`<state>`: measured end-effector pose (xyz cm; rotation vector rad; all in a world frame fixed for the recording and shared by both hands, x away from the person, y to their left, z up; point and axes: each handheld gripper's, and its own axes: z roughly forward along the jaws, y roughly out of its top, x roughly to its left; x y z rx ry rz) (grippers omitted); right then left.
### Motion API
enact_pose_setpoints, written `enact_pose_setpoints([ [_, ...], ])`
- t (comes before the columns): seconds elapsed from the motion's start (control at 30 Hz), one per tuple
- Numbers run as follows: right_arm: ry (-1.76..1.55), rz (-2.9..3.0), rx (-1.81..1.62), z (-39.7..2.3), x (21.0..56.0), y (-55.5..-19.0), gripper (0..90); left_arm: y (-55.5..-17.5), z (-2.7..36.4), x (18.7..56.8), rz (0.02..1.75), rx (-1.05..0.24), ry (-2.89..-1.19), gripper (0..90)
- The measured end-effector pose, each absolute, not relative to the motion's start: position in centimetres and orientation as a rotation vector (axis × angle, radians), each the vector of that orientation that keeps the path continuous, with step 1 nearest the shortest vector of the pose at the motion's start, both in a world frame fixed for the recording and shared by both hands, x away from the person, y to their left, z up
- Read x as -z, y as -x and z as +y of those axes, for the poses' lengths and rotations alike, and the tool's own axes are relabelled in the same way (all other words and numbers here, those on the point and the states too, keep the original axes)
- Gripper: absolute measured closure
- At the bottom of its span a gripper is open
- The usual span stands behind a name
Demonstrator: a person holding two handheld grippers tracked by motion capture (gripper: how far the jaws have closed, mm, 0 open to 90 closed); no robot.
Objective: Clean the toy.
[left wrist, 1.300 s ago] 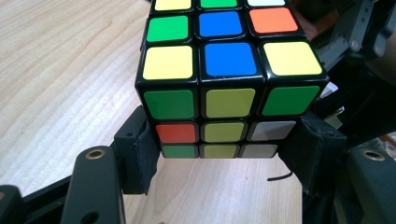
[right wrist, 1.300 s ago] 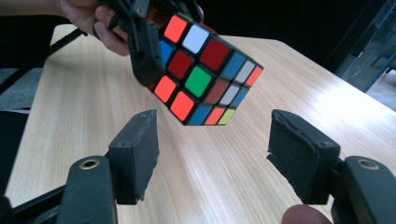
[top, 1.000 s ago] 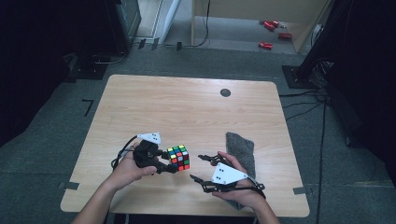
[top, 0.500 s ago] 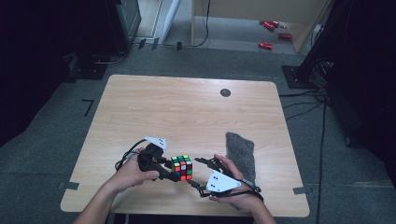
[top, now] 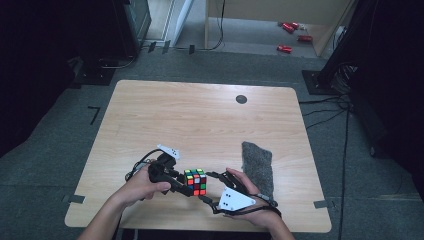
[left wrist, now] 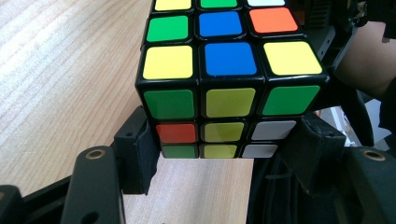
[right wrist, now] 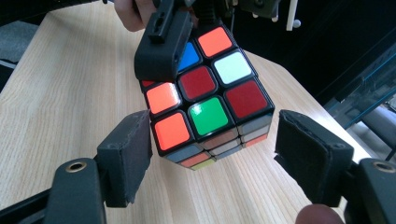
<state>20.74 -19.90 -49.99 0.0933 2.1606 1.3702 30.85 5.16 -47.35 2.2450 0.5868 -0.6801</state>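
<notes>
The cube [top: 195, 181] is held above the table [top: 200, 120], near its front edge. The left gripper [top: 184, 186] clamps the cube between its pads. The right gripper [top: 211, 187] straddles the cube's corner; one pad touches, the other stands clear, so its jaws are open. A grey cloth [top: 257, 167] lies just right.

The setting is a lab or recording studio. A light wooden worktop [top: 200, 115] stands alone on grey carpet [top: 75, 150], with tape marks [top: 93, 113] on the floor left of the tongs. Dark equipment racks [top: 127, 25] and black drapes [top: 380, 75] stand at the far side, well beyond the tongs. Cables [top: 325, 107] trail across the floor to the right.
</notes>
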Motion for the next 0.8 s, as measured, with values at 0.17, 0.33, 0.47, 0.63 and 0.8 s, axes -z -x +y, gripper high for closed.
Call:
enact_pose_setpoints([
  [0.17, -0.054, 2.158, -1.352, -19.69, 50.18, -20.63, 29.0, -30.88, 5.04, 47.49, 0.585, 0.729, -2.239, 35.1],
  [0.33, -0.039, 2.152, -1.343, -19.56, 50.26, -20.63, 28.7, -30.92, 4.87, 47.62, 0.594, 0.777, -2.223, 35.0],
  [0.47, -0.023, 2.153, -1.341, -19.50, 50.34, -20.58, 28.3, -30.89, 4.58, 47.74, 0.585, 0.822, -2.225, 35.1],
  [0.63, 0.014, 2.173, -1.324, -19.23, 50.55, -20.37, 29.9, -30.79, 4.13, 47.93, 0.578, 0.850, -2.244, 35.0],
  [0.8, 0.025, 2.186, -1.343, -19.56, 50.33, -20.29, 33.6, -30.70, 4.36, 47.97, 0.558, 0.874, -2.195, 34.5],
])
